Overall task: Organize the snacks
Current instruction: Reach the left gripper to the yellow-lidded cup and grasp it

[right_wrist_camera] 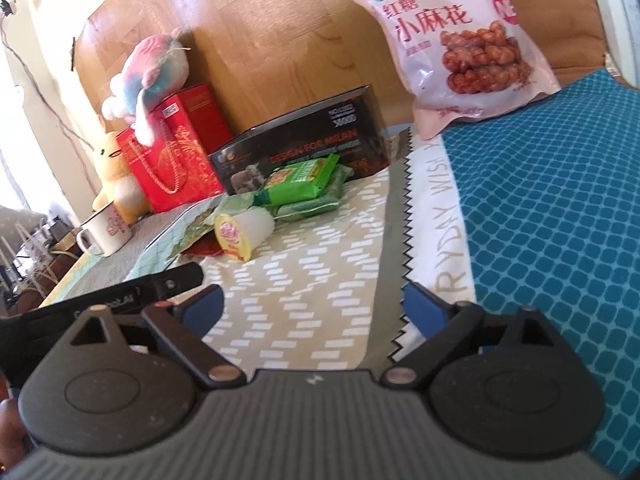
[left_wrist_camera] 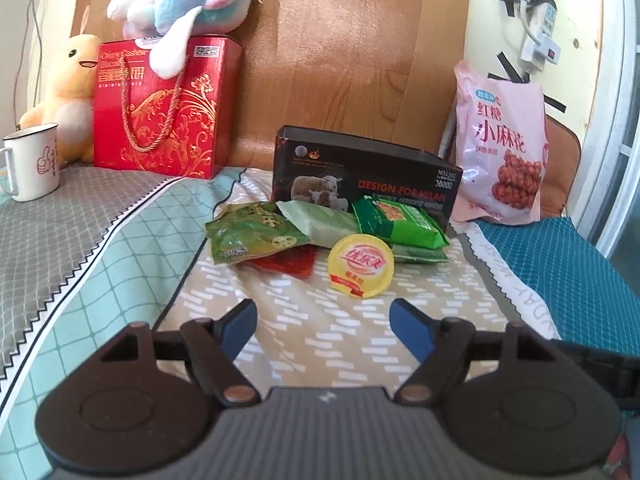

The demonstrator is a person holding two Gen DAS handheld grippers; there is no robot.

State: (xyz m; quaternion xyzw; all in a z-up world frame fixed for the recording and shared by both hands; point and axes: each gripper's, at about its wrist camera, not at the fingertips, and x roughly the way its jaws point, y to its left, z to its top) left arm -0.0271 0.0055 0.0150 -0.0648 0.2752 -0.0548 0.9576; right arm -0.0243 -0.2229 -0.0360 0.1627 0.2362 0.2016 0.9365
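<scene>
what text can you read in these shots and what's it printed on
"DESIGN FOR MILAN" and "3800D": black box.
"小麻花", with "红糖" above: pink snack bag.
"Crispy Cashew Biscuits", partly covered: red gift box.
"优乐美": lid of the yellow-lidded cup.
"RYDAY WISH", cut off: white band of the bedcover.
Green packets, white mug and the box's small print: too blurred to read.

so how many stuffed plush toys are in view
2. A pink and blue plush toy lies on top of the red gift box; a yellow plush duck sits left of that box, behind the white mug.
</scene>
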